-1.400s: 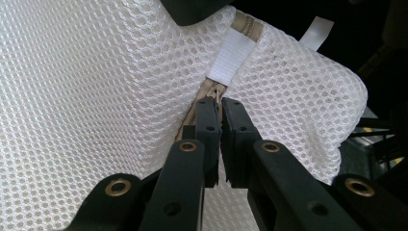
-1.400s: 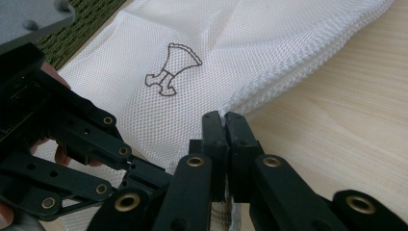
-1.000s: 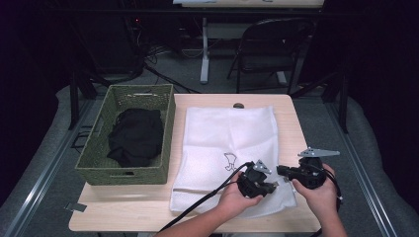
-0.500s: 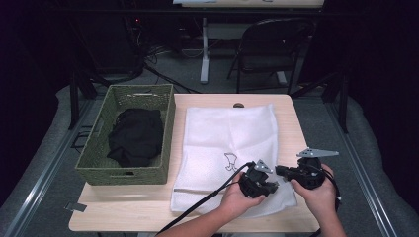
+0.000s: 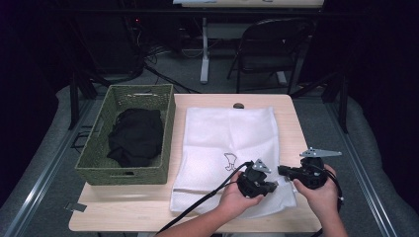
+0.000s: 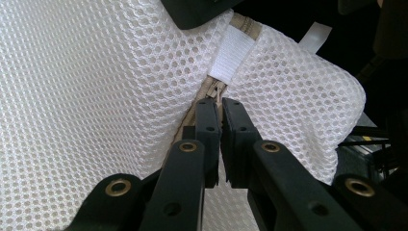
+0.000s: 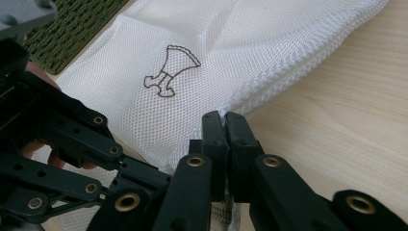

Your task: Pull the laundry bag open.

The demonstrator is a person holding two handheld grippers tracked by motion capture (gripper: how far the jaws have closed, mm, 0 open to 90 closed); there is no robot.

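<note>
Meanwhile the green basket (image 5: 94, 168) with its black garment (image 5: 134, 142) sits at our left, untouched. Beside it lies the white mesh bag (image 5: 232, 133). At its near edge our left gripper (image 6: 220, 107) has stayed pinched on the zipper pull (image 6: 217, 94); our right gripper (image 7: 223, 119), jaws pressed onto the bag's corner, has barely shifted. Little has changed, so we judge the zipper not yet drawn open.

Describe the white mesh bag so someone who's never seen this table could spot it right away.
On the wooden table, right of the green woven basket, lies the flat white mesh bag. Both tongs work at its near edge. Unlike the black cloth in the basket, it is pale netting with a small dark outline drawing.
</note>
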